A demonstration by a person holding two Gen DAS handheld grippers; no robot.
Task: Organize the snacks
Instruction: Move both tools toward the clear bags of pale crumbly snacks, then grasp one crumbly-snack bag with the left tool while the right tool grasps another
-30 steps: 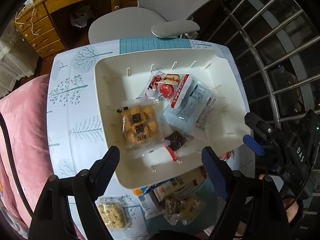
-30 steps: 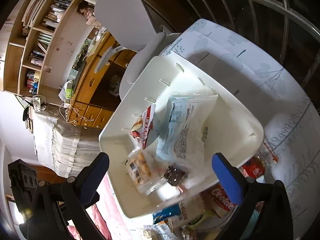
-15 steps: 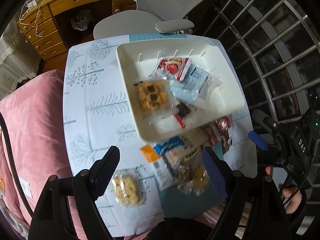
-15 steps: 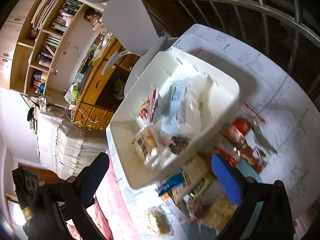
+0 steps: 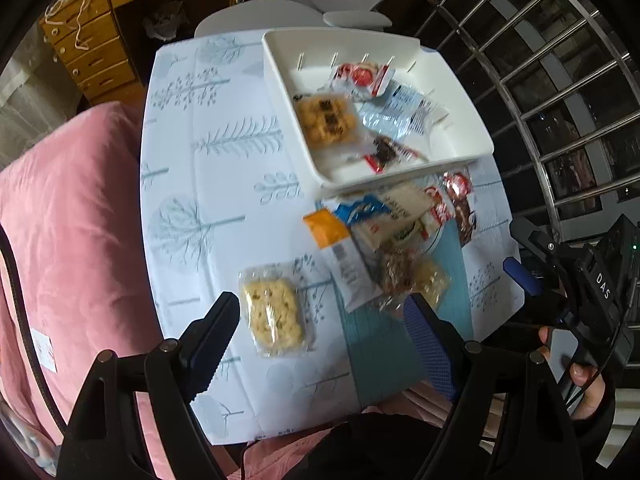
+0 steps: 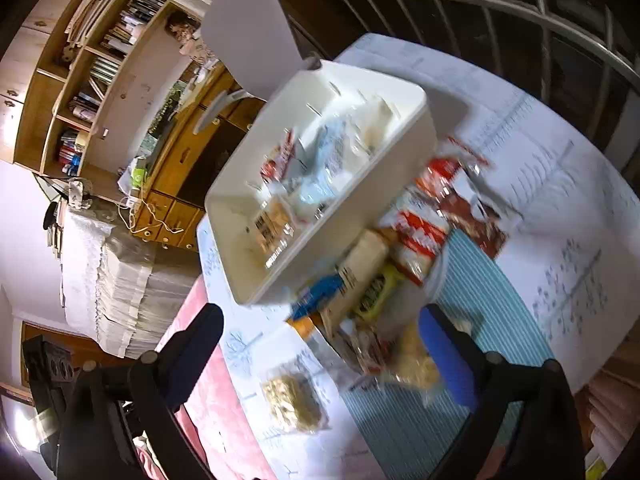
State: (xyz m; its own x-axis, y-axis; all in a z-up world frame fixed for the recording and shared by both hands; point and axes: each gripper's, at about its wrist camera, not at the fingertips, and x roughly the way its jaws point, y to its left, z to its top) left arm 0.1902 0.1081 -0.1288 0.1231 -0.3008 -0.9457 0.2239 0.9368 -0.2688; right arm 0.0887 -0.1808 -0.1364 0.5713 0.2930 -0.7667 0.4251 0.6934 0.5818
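Note:
A white bin (image 5: 456, 92) (image 6: 360, 224) at the table's far right holds several snack packets, among them a yellow cracker pack (image 5: 326, 120) and a red one (image 5: 362, 76). A heap of loose snack packets (image 5: 384, 232) (image 6: 384, 280) lies on the table in front of the bin. A pale cracker pack (image 5: 274, 312) (image 6: 292, 402) lies alone nearer me. My left gripper (image 5: 322, 336) is open and empty, high above the pale pack. My right gripper (image 6: 320, 344) is open and empty above the heap; it also shows in the left wrist view (image 5: 520, 276).
The table (image 5: 208, 200) has a white tree-print cloth with a teal strip (image 5: 380, 344). A grey chair (image 6: 248, 28) stands behind the bin. A pink cushion (image 5: 68, 240) lies left, metal railings (image 5: 560, 92) right, a wooden desk (image 5: 100, 40) and bookshelves (image 6: 92, 80) beyond.
Both grippers have pulled back and up from over the bin toward the near table edge. The loose heap and the pale cracker pack have come into view. Both stay open.

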